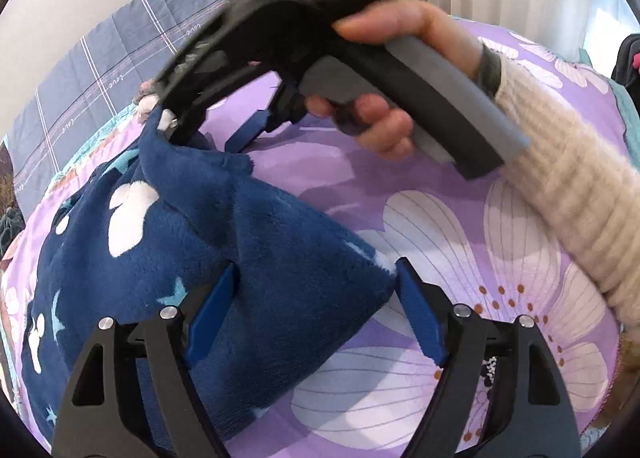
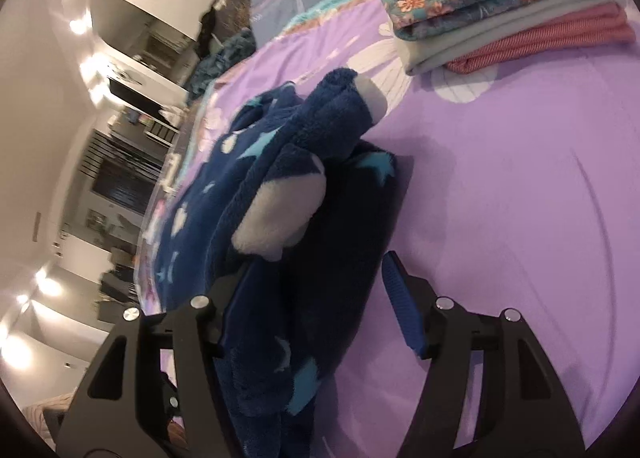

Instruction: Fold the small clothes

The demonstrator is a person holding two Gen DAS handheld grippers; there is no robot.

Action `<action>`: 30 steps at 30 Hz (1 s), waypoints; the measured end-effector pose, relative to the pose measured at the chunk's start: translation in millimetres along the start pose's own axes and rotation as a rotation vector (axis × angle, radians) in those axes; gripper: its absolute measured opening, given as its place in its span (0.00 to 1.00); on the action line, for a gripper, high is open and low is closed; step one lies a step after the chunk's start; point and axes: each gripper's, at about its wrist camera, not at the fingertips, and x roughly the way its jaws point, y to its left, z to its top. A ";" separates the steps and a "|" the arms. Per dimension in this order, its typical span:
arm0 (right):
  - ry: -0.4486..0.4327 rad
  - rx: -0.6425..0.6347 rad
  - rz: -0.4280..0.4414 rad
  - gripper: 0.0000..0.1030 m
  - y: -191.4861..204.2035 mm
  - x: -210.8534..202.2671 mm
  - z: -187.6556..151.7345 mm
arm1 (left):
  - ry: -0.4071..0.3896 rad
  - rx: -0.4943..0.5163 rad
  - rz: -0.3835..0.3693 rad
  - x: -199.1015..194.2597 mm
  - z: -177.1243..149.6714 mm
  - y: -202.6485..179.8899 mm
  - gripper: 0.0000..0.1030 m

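A dark blue fleece garment [image 1: 280,250] with white and light blue stars lies bunched on the purple floral bedsheet [image 1: 440,225]. In the left wrist view my left gripper [image 1: 316,314] stands wide, with a folded corner of the garment lying between its blue pads [image 1: 420,318]. Farther back, a hand [image 1: 380,129] holds my right gripper [image 1: 208,135], its fingers spread at a raised fold. In the right wrist view my right gripper [image 2: 316,310] is open. The garment [image 2: 224,193] covers its left finger, and a gap shows beside its right pad [image 2: 404,306].
A stack of folded clothes [image 2: 500,5], floral on top, then grey and pink, sits on the sheet [image 2: 500,177] at the back right. A blue-grey plaid quilt [image 1: 100,77] lies beyond the garment. A cream knit sleeve [image 1: 560,177] crosses the right side. Furniture stands past the bed's left edge.
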 end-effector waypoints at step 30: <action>-0.040 -0.082 -0.145 0.69 -4.5 7.5 -3.4 | 0.056 -0.141 0.041 17.1 10.8 37.9 0.21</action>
